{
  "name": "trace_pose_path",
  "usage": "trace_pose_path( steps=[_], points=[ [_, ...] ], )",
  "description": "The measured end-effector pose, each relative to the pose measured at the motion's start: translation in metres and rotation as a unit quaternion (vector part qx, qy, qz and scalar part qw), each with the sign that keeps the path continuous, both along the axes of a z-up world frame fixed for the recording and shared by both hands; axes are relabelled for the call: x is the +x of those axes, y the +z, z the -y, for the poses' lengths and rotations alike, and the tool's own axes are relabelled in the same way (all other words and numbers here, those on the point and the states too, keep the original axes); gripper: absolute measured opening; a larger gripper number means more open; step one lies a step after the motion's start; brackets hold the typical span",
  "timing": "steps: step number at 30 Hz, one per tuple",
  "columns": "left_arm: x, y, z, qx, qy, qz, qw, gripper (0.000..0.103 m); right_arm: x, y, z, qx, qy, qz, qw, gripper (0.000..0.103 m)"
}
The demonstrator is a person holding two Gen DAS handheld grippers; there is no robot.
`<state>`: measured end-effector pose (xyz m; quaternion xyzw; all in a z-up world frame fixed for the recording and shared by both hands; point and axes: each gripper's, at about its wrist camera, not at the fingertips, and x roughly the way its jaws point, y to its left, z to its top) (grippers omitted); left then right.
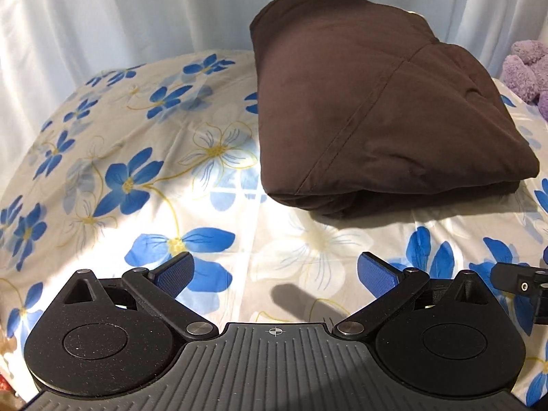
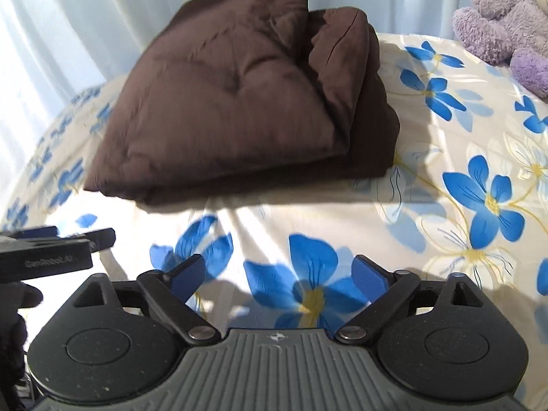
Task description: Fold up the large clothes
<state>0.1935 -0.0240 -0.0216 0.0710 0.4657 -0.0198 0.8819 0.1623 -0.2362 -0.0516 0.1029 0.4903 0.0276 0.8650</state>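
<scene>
The brown garment point(image 1: 383, 102) already lies as a thick, layered bundle toward the far side of the bed point(image 1: 144, 185), close under the curtain point(image 1: 137, 10). To my eye the folding looks all but finished: several layers are stacked, the near edge is rounded over, and a stitched seam runs diagonally across the top. The right wrist view shows the upper layer sitting a little askew on the one beneath, with a lumpy flap at the far right corner, so a last squaring-up may be all that is left.

Both tools are off the cloth. The left gripper point(image 1: 274, 275) hangs over the near part of the bed with its blue pads spread wide and nothing between them. The right gripper point(image 2: 274, 274) is likewise wide apart and empty, just beside the left one.

The bed wears a pale sheet printed with blue and white flowers, bright with sunlight in patches. White curtain closes off the back, and a purple plush toy point(image 2: 503, 24) sits at the far right corner.
</scene>
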Motion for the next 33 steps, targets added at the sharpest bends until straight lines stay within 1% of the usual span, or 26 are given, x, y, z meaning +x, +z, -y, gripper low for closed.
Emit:
trace_pose_path(
  steps=[2,5,8,11,15,17,21,23,28,30,33],
  points=[
    [-0.004,0.007,-0.003,-0.016,-0.004,0.004,0.9999,0.103,-0.004,0.006,-0.008,-0.015,0.000,0.004,1.000,0.102],
    [-0.004,0.019,-0.010,-0.046,-0.001,0.006,0.9989,0.103,-0.005,0.022,-0.018,-0.032,0.003,0.019,0.999,0.102],
    [-0.002,0.030,-0.013,-0.063,0.009,0.015,0.9979,0.103,-0.001,0.034,-0.025,-0.058,-0.007,0.015,0.998,0.102],
    [0.001,0.038,-0.013,-0.057,0.016,0.021,0.9980,0.103,0.005,0.043,-0.028,-0.056,-0.013,0.008,0.998,0.102],
    [0.004,0.043,-0.012,-0.056,0.009,0.026,0.9980,0.103,0.007,0.054,-0.034,-0.081,-0.027,0.018,0.996,0.102],
    [0.003,0.043,-0.009,-0.054,0.004,0.028,0.9981,0.103,0.007,0.058,-0.036,-0.085,-0.027,0.026,0.996,0.102],
    [0.002,0.043,-0.004,-0.039,0.003,0.033,0.9987,0.103,0.009,0.058,-0.040,-0.100,-0.031,0.021,0.994,0.102],
    [0.003,0.043,-0.005,-0.038,0.005,0.034,0.9987,0.103,0.010,0.058,-0.040,-0.106,-0.034,0.019,0.994,0.102],
    [0.007,0.042,-0.006,-0.040,0.013,0.030,0.9987,0.103,0.013,0.060,-0.036,-0.102,-0.040,0.023,0.994,0.102],
    [0.008,0.041,-0.004,-0.033,0.011,0.031,0.9989,0.103,0.014,0.061,-0.034,-0.103,-0.040,0.023,0.994,0.102],
    [0.008,0.041,-0.001,-0.033,0.004,0.029,0.9990,0.103,0.015,0.060,-0.034,-0.103,-0.042,0.023,0.994,0.102]
  ],
)
